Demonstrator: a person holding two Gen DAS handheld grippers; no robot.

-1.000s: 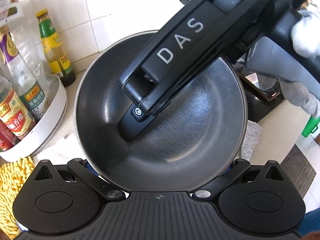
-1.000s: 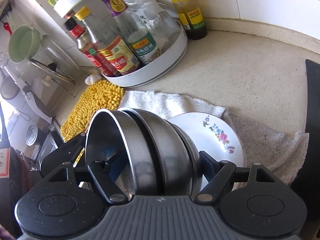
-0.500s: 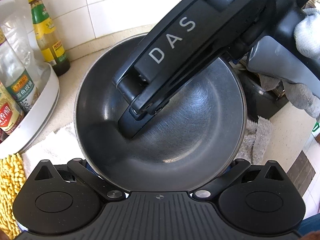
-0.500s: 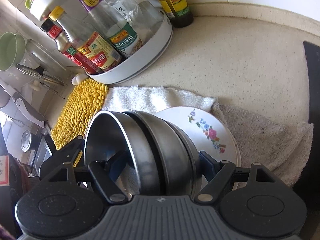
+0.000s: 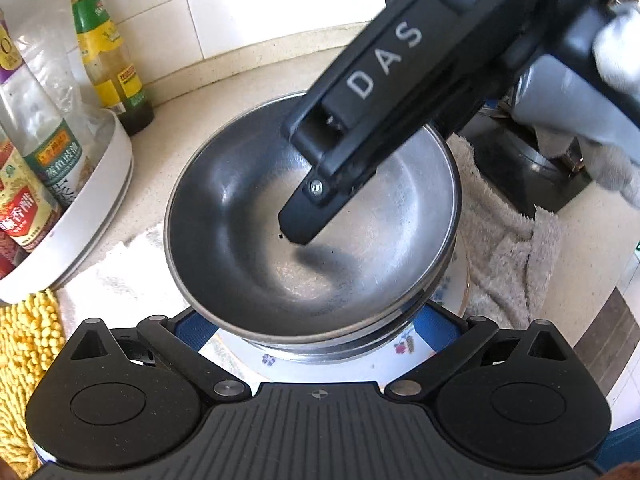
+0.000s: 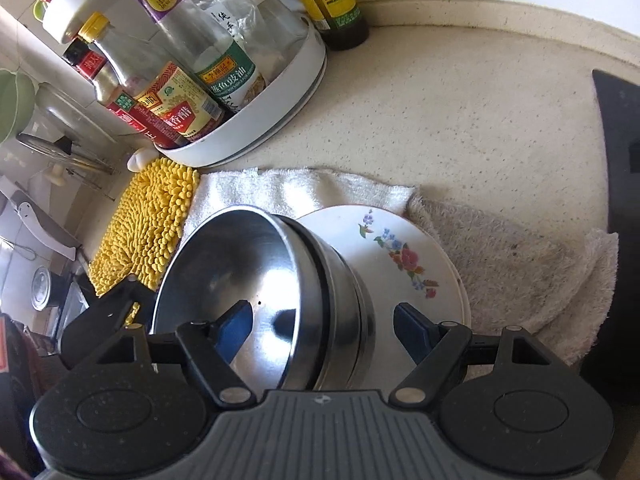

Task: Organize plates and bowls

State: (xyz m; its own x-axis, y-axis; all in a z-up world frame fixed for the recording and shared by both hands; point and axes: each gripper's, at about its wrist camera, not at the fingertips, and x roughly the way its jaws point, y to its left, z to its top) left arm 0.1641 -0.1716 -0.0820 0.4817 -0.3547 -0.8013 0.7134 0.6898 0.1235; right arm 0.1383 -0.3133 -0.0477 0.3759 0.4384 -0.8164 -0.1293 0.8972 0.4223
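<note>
A stack of nested steel bowls (image 5: 280,240) rests on a white floral plate (image 5: 344,364), which lies on a towel. My left gripper (image 5: 316,324) is open, its blue pads (image 5: 194,330) on either side of the stack's base with plate showing between pad and bowl. My right gripper (image 6: 324,320) is open astride the near wall of the bowls (image 6: 320,280). Its left pad (image 6: 236,328) is inside the top bowl, and its right pad stands clear of the outer wall over the plate (image 6: 400,248). In the left wrist view that inner finger (image 5: 320,208) hangs above the bowl's bottom.
A white tray (image 6: 280,100) of sauce bottles stands at the back left, with one bottle (image 6: 336,8) beside it by the tiled wall. A yellow chenille mat (image 6: 152,220) lies left of the towel (image 6: 520,264). A dark stove (image 6: 616,160) borders the right. A gloved hand (image 5: 616,60) holds the right gripper.
The bowl stack has sunk away from both cameras onto the floral plate. The blue pads of both grippers, hidden before, now show. Neither pair of jaws has changed width.
</note>
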